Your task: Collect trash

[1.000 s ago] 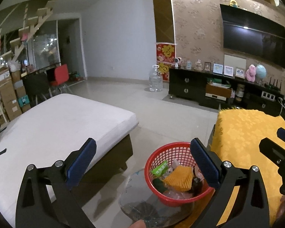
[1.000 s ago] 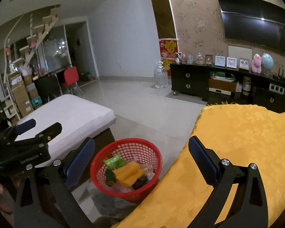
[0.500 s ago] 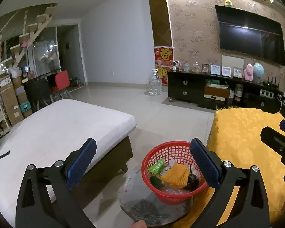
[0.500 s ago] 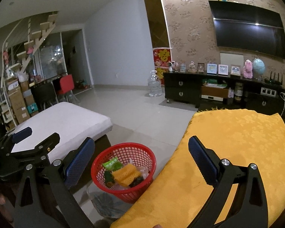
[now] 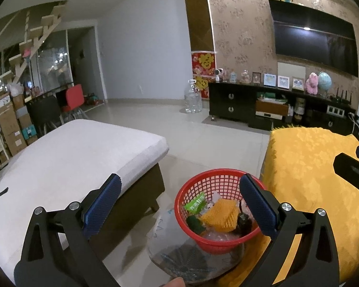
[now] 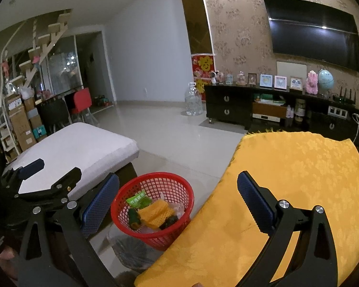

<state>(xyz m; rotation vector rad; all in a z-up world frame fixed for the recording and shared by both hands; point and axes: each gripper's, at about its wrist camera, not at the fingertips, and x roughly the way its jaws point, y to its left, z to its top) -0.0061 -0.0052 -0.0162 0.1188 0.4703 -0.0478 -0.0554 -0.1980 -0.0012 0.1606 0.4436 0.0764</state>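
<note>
A red mesh basket (image 5: 204, 179) (image 6: 153, 239) stands low between a white bed and a yellow-covered table. In it lie a yellow foam net (image 5: 219, 215) (image 6: 155, 212), a green packet (image 5: 193, 202) (image 6: 137, 199) and some dark scraps. My left gripper (image 5: 179, 179) hangs open above and short of the basket, holding nothing. Open too and holding nothing, my right gripper (image 6: 178, 177) is over the yellow cloth's edge, to the right of the basket. Each gripper shows at the edge of the other's view.
The basket sits on a clear round thing (image 5: 186, 260) on the tiled floor. A white cushioned bed (image 5: 71, 155) is at the left, a yellow cloth (image 6: 299, 179) at the right. A black TV cabinet (image 5: 239, 102) and a big water bottle (image 5: 193, 98) stand far back.
Both views have drawn back and tipped up a little, so the basket looks smaller and more of the wall shows. Both grippers have stayed open with nothing in them.
</note>
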